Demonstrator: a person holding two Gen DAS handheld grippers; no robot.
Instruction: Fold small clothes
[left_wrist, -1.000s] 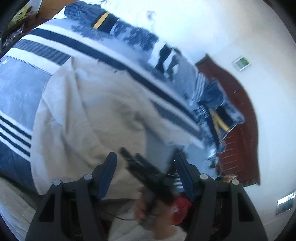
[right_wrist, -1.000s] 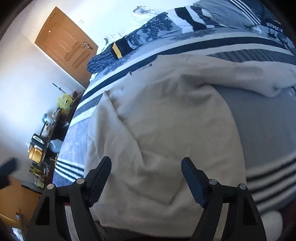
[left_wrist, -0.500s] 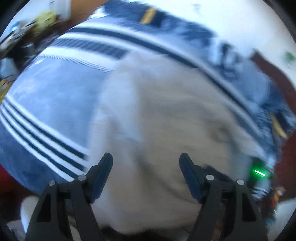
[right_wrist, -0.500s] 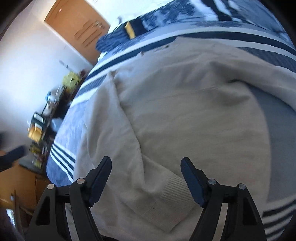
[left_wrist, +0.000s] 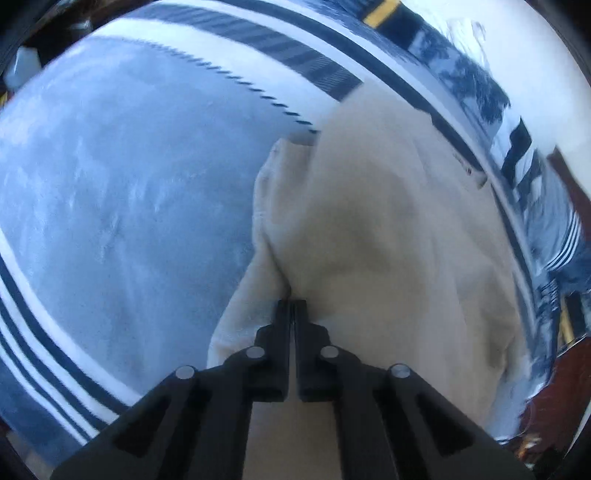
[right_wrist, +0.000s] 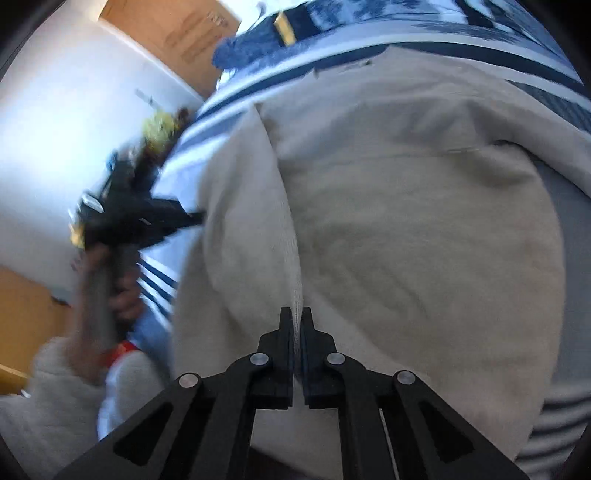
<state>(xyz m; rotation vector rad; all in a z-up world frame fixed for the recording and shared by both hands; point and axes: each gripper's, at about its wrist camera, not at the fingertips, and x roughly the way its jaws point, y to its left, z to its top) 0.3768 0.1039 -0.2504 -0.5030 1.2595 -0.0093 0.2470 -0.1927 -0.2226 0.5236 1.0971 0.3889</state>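
A cream knit garment (left_wrist: 388, 236) is spread on a bed covered by a blue-and-white striped quilt (left_wrist: 122, 206). In the left wrist view, the left gripper (left_wrist: 292, 306) is seen with its fingers brought together on a raised fold at the garment's left edge, and fabric is bunched directly ahead of the fingertips. In the right wrist view, the right gripper (right_wrist: 296, 314) is seen pinched on a ribbed edge of the same garment (right_wrist: 424, 229), a thin strip of knit being visible between the fingers. The garment is draped from that edge toward the far side of the quilt (right_wrist: 569, 236). The left hand (right_wrist: 122, 291), blurred, is seen at the quilt's left edge beside a wooden door (right_wrist: 177, 33).
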